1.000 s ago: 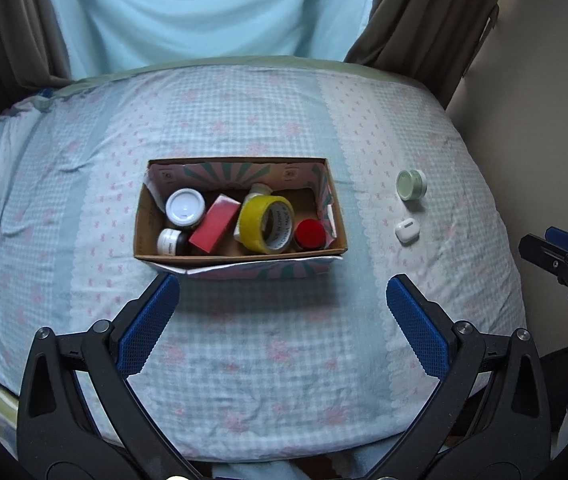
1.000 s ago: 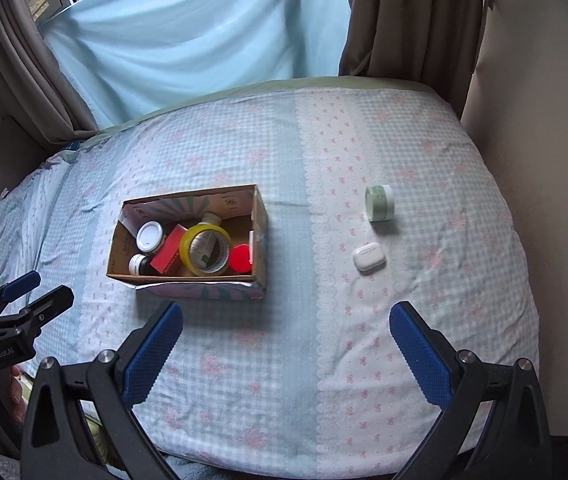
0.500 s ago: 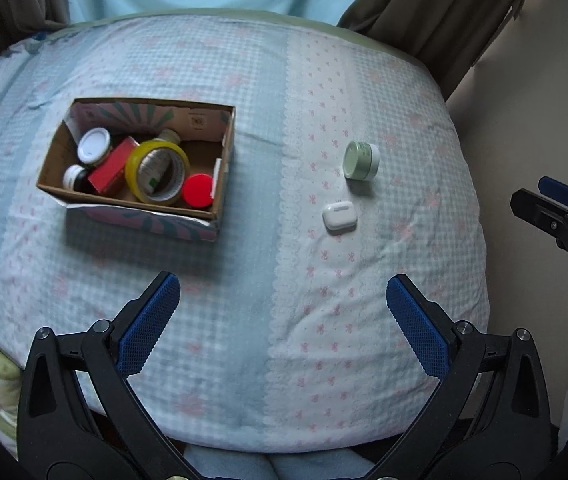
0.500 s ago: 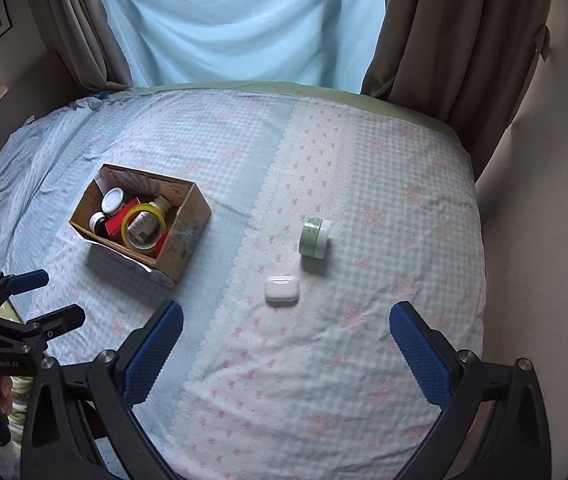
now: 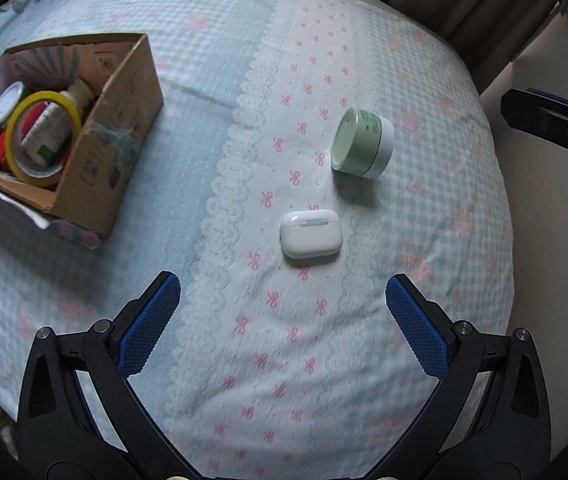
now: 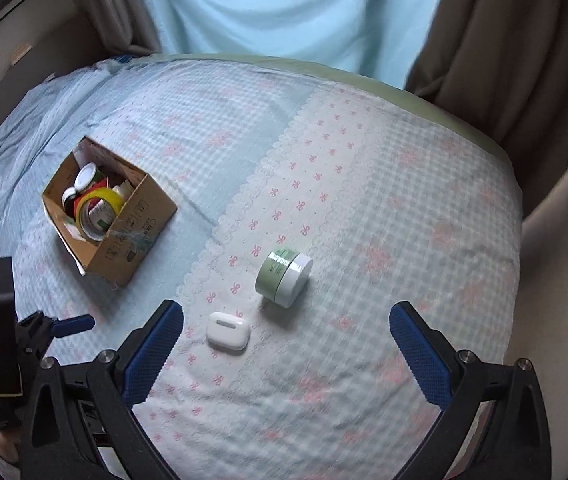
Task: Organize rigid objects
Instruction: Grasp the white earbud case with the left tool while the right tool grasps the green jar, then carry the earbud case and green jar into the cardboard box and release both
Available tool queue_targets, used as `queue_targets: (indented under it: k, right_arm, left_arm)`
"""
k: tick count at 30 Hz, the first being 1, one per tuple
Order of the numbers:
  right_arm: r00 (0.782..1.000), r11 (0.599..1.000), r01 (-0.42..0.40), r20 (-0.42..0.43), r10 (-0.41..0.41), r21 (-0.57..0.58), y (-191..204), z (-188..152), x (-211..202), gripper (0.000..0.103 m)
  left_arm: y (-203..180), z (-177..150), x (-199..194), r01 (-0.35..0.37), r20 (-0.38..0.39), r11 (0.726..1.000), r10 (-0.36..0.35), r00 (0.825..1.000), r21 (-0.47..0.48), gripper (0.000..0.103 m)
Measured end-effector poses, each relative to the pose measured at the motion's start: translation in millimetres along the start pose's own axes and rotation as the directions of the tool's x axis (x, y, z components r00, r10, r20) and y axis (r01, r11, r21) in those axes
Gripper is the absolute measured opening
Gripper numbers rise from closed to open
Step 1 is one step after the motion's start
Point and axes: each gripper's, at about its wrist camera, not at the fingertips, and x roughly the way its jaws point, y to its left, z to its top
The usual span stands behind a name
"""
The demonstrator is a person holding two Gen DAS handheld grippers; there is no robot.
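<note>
A white earbud case (image 5: 311, 233) lies flat on the bed, and a green jar with a white lid (image 5: 362, 143) lies on its side just beyond it. Both also show in the right wrist view, the case (image 6: 227, 330) and the jar (image 6: 284, 278). A cardboard box (image 5: 108, 136) at the left holds a yellow tape roll (image 5: 42, 136), a bottle, jars and red items. My left gripper (image 5: 282, 322) is open and empty, just short of the case. My right gripper (image 6: 286, 346) is open and empty, with the case near its left finger.
The bed has a blue and pink checked cover (image 5: 284, 360). Its right edge drops off beside a beige wall (image 5: 556, 240). Brown curtains (image 6: 504, 52) and a light blue curtain (image 6: 284, 4) hang behind. The box also shows in the right wrist view (image 6: 132, 236).
Both grippers have swung right and closer to the bed, away from the box and toward the earbud case and jar. Both stay open and empty.
</note>
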Motion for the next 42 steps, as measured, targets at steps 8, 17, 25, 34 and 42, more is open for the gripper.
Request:
queue_targets:
  k: [8, 17, 25, 34, 42]
  right_arm:
    - [0.993, 0.899, -0.117, -0.043, 0.11, -0.422, -1.4, -6.5, 99.6, 0.103]
    - [0.974, 0.794, -0.222, -0.09, 0.208, -0.566, 0.9, -20.5, 165.3, 0.1]
    - [0.968, 0.73, -0.249, -0.137, 0.21, -0.637, 11.1, -24.5, 183.5, 0.073]
    - [0.971, 0.779, -0.239, -0.138, 0.195, -0.58, 11.8, -19.4, 181.5, 0.071]
    - [0.983, 0.87, -0.181, -0.089, 0.157, -0.458, 10.3, -9.0, 137.1, 0.071]
  left_arm:
    - [-30.1, -7.6, 81.7, -0.093, 0.056, 0.995, 0.094, 0.994, -0.034, 0.094]
    - [-38.5, -6.9, 109.7, -0.134, 0.101, 0.99, 0.138, 0.985, -0.047, 0.083]
    - [-32.2, 0.9, 107.6, -0.1, 0.094, 0.994, 0.104, 0.99, -0.043, 0.057]
    - [-22.8, 2.7, 93.5, -0.048, 0.103, 0.997, 0.054, 0.993, -0.056, 0.057]
    - [-13.9, 12.2, 48.5, -0.026, 0.156, 0.999, 0.031, 0.987, -0.034, 0.057]
